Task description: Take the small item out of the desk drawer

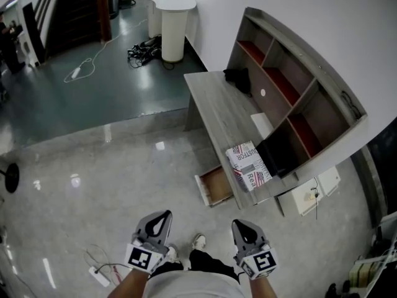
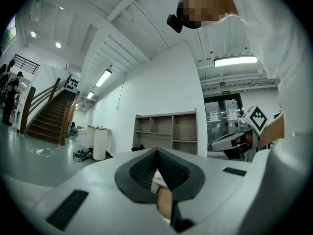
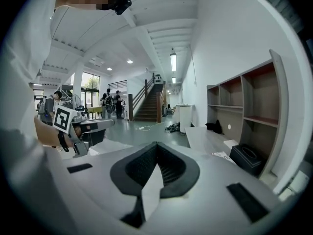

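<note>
Glossy grey floor (image 1: 93, 166), white wall (image 1: 279, 5), wooden staircase (image 2: 49, 119), ceiling strip lights (image 2: 235, 60)

The counter (image 1: 214, 107) is pale grey wood-grain; its drawer (image 1: 218, 186) is light tan inside. The shelf unit (image 1: 282, 84) is grey with red back panels. A packet (image 1: 248, 165) shows red-and-black print on white. A box (image 1: 277, 154) is black.

- The drawer (image 1: 216, 187) stands pulled out from the near end of the long grey desk (image 1: 217, 107), on the side facing the open floor.
- It is a shallow open-topped box with a pale front panel and pale side walls around a brown wooden bottom.
- It sits level, its back end under the desktop.
- Anything lying inside it is too small to make out.
</note>
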`<act>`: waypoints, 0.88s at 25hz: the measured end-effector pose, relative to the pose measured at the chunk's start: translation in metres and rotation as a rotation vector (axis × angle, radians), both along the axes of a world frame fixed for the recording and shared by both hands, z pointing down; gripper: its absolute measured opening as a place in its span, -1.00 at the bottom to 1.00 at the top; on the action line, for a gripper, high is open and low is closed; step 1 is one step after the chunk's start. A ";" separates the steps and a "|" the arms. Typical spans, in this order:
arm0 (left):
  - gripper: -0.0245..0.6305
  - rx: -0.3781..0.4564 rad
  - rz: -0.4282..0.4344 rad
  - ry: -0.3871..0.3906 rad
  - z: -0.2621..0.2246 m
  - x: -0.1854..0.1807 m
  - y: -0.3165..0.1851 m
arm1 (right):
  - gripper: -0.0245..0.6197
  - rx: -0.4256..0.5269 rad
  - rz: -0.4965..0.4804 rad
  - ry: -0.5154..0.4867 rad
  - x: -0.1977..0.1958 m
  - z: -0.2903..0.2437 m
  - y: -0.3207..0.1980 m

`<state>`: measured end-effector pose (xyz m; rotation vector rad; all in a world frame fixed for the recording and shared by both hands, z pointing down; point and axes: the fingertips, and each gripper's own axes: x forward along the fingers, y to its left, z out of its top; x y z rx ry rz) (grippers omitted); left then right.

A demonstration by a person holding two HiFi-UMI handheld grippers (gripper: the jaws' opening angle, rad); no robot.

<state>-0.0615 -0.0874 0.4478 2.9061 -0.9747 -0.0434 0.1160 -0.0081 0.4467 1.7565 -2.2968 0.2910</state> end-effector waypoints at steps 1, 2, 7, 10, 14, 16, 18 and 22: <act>-0.87 0.002 -0.004 -0.002 0.000 0.005 -0.006 | -0.86 0.003 -0.008 0.000 0.004 0.001 -0.010; -0.87 0.002 -0.011 -0.002 -0.001 0.010 -0.012 | -0.86 0.006 -0.018 0.000 0.008 0.002 -0.019; -0.87 0.001 -0.045 -0.012 -0.008 0.032 -0.034 | -0.86 -0.018 -0.061 -0.006 0.030 0.017 -0.057; -0.87 -0.007 -0.064 -0.026 -0.001 0.041 -0.046 | -0.86 -0.054 -0.076 -0.016 0.041 0.040 -0.073; -0.87 -0.034 -0.091 -0.038 0.012 0.052 -0.054 | -0.86 -0.111 -0.085 -0.023 0.054 0.074 -0.093; -0.87 -0.053 -0.102 -0.046 0.020 0.055 -0.057 | -0.86 -0.137 -0.097 -0.014 0.057 0.092 -0.102; -0.87 -0.071 -0.107 -0.051 0.029 0.058 -0.059 | -0.85 -0.164 -0.105 -0.009 0.059 0.110 -0.109; -0.87 -0.101 -0.116 -0.058 0.044 0.061 -0.062 | -0.85 -0.228 -0.116 -0.002 0.058 0.149 -0.122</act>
